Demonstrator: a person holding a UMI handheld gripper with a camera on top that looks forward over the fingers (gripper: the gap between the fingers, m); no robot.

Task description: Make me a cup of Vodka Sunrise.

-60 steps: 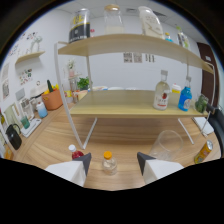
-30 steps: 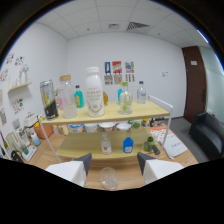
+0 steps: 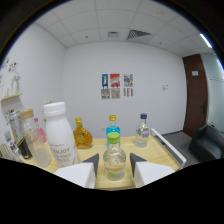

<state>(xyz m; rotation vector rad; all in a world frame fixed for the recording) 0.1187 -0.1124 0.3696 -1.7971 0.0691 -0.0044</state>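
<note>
Clear glass bottle with green cap point(image 3: 114, 159), now standing between the spread fingers of the gripper point(image 3: 113, 169) on the top shelf point(image 3: 155, 150), where half a second ago the view took in the whole rack from farther off; white bottle point(image 3: 59, 134) and amber flask point(image 3: 82, 136) nearby; pick apparently imminent.

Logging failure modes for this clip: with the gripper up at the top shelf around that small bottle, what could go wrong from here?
1. The small clear green-capped bottle stands between the gripper fingers with gaps at both sides; closing off-centre could tip it.
2. The tall white plastic bottle and the blue bottle with a yellow cap stand close by and could be knocked.
3. The pale wooden shelf edge is near; a toppled bottle might fall.
</note>
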